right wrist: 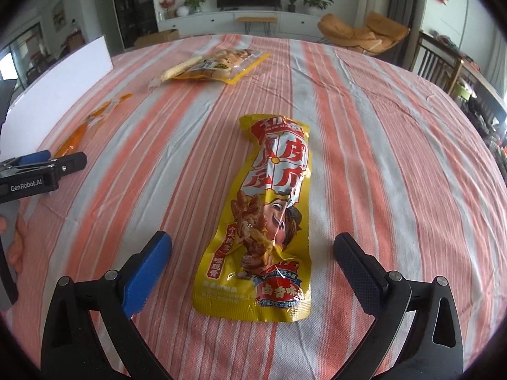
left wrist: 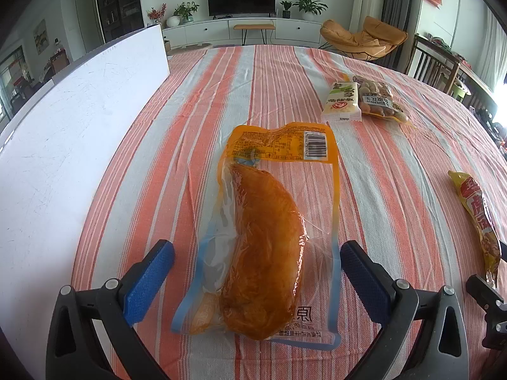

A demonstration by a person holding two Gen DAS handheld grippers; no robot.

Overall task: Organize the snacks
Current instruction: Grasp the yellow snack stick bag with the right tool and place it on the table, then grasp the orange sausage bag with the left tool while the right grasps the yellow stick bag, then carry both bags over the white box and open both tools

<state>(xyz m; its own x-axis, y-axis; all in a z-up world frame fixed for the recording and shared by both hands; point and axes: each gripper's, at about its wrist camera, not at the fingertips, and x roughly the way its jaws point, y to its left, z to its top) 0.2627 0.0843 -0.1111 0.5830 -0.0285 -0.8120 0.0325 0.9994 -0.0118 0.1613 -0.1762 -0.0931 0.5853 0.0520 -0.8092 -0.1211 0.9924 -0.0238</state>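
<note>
Holding both tongs wide apart, I grip nothing. My left gripper (left wrist: 256, 272) straddles the clear vacuum pouch of orange-brown meat (left wrist: 263, 237) at lower centre, its fingers clear of the film. My right gripper (right wrist: 252, 269) frames the yellow printed snack packet (right wrist: 266, 215) lying on the striped orange-and-white tablecloth (right wrist: 380, 158). At upper right of the left view, a white wrapper (left wrist: 341, 101) partly covers a peanut bag (left wrist: 380, 99); its print is hard to read. A white board (left wrist: 63, 145) is cut off at left.

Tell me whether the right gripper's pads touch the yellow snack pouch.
Apart. The right wrist view shows striped cloth between each of the right gripper's pads and the yellow snack pouch.
</note>
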